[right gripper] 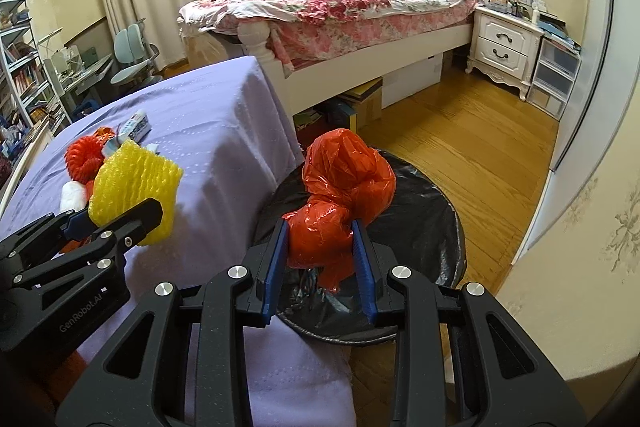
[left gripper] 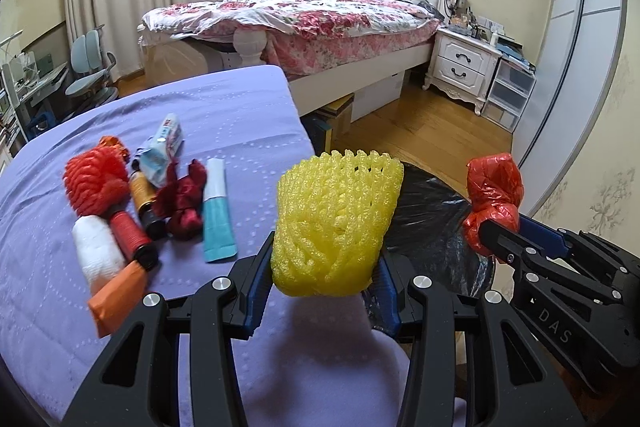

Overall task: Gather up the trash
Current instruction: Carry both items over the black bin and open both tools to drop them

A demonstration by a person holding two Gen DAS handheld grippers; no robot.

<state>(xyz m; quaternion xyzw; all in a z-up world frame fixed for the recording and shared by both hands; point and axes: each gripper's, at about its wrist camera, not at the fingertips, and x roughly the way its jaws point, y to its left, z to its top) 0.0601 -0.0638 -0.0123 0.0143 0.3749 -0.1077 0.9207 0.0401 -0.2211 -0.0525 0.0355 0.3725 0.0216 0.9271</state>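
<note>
Left gripper (left gripper: 326,267) fingers clamp yellow foam net (left gripper: 336,223); right gripper (right gripper: 320,247) fingers clamp red plastic bag (right gripper: 340,187) over bin (right gripper: 432,227). Neither dropped yet; pile of trash (left gripper: 132,211) left on desk (left gripper: 224,115).

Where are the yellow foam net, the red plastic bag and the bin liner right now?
yellow foam net (left gripper: 336,223): left wrist view, middle of its mesh.
red plastic bag (right gripper: 344,183): right wrist view, its knotted bulge above the pads.
black bin liner (right gripper: 432,223): right wrist view, bare right side.

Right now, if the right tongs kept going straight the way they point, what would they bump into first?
Probably the black-lined trash bin. The right tongs, clamped on the red plastic bag, point down over its opening, with nothing else visible in between. Depth is hard to judge through the fisheye view.
</note>
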